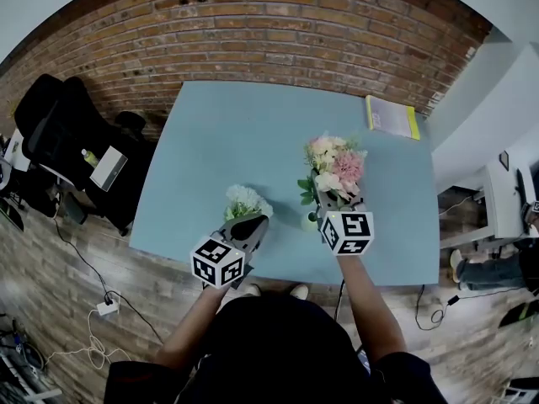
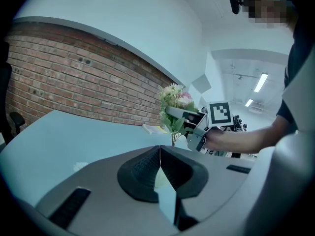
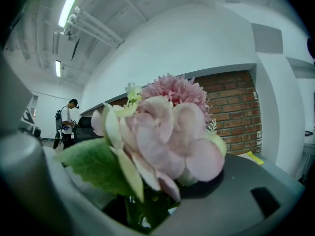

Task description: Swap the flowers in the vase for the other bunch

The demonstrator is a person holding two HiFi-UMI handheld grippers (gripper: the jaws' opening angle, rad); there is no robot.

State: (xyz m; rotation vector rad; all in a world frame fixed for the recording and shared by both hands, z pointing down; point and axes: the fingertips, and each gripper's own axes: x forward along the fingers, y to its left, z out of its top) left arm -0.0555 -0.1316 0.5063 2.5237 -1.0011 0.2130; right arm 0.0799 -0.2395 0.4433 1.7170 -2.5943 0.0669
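removal appears done: white bunch (image 1: 247,200) lies near the tabletop's front edge by the closed left gripper (image 1: 250,224); right gripper (image 1: 325,203) clamps pink bunch (image 1: 335,167), seating in vase (image 1: 310,221) remains.

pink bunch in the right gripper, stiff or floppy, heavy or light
Probably fairly stiff: the pink bunch stands upright above the right gripper without drooping. Likely top-heavy: wide blooms on thin stems, so it may tilt.

The left gripper (image 1: 251,221) and the right gripper (image 1: 324,202) are grey with black pads (image 2: 140,171), a white cube (image 1: 219,263) of black square markers sits behind each, and the person wears a dark short-sleeved top (image 1: 282,343).
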